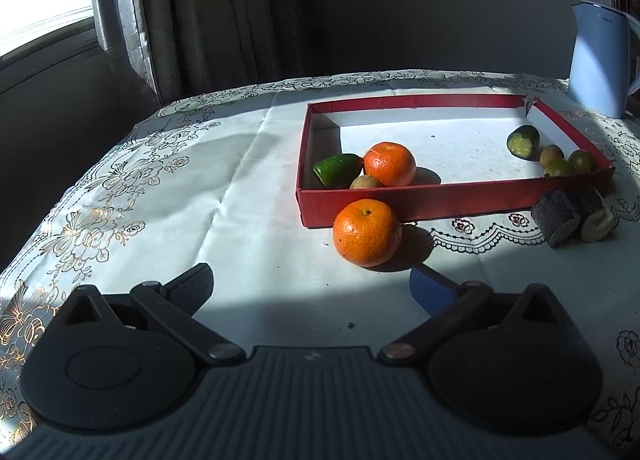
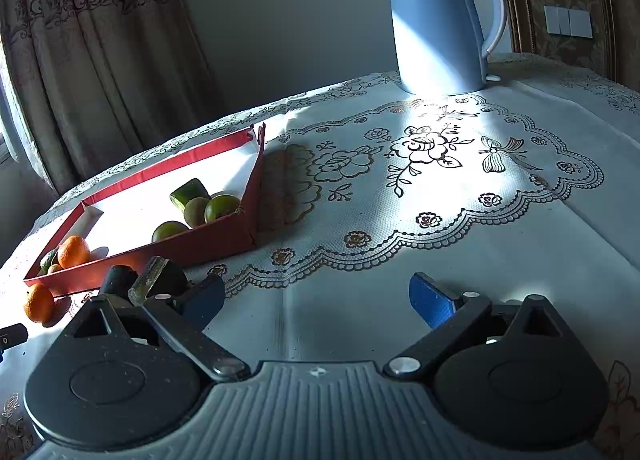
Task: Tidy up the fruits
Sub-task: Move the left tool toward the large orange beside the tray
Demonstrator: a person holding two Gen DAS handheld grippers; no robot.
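From the left wrist view, my left gripper (image 1: pixel 312 284) tilts down at the table, jaws wide apart and holding nothing. A loose orange (image 1: pixel 367 232) lies just beyond them, touching the near wall of the red tray (image 1: pixel 440 199); another orange (image 1: pixel 390 163) is already inside. I judge this the next pick: ease forward, straddle the orange, close.

From the right wrist view, my right gripper (image 2: pixel 316 300) also angles down, jaws spread wide over bare cloth (image 2: pixel 400 219), gripping nothing. Two dark fruit pieces (image 2: pixel 156 280) lie outside the tray, just beside its left finger.
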